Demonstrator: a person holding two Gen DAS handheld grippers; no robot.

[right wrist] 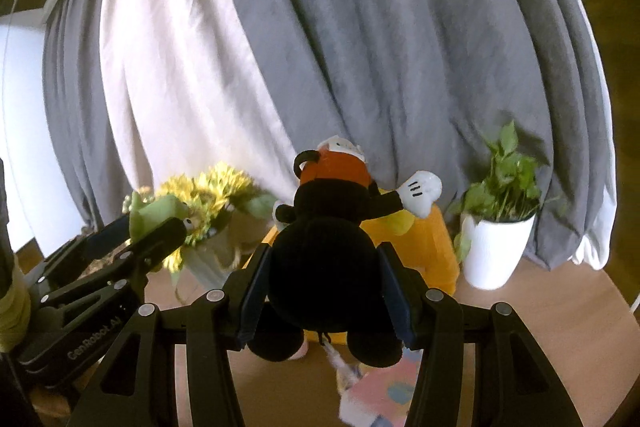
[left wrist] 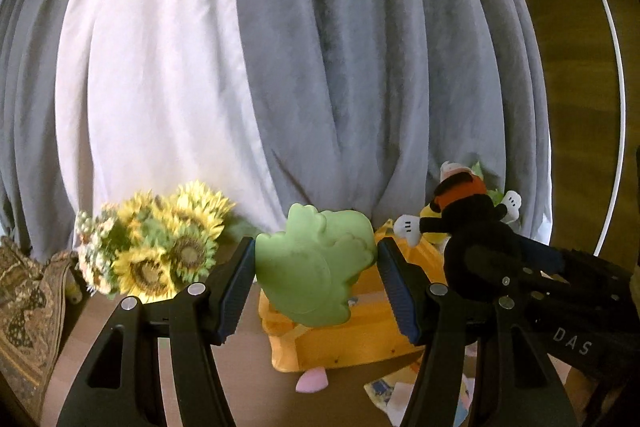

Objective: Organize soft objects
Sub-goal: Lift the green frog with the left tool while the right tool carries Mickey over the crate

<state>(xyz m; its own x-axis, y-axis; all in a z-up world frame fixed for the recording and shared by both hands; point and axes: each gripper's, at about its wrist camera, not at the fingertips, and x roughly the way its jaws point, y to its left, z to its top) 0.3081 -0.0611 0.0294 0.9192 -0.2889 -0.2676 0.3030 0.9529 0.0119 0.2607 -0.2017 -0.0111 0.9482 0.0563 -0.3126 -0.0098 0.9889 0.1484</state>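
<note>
Your left gripper has its fingers clamped on the green soft toy, raised above the orange crate; it looks light and squashy. Your right gripper pinches the black plush mouse at the body. Open room above; curtain close behind.

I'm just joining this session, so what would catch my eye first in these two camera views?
The left tongs are clamped on a soft pale-green cartoon-shaped toy, above an orange wooden crate. The right tongs grip a black plush mouse doll with white gloves. Grey and white curtains fill the background.
</note>
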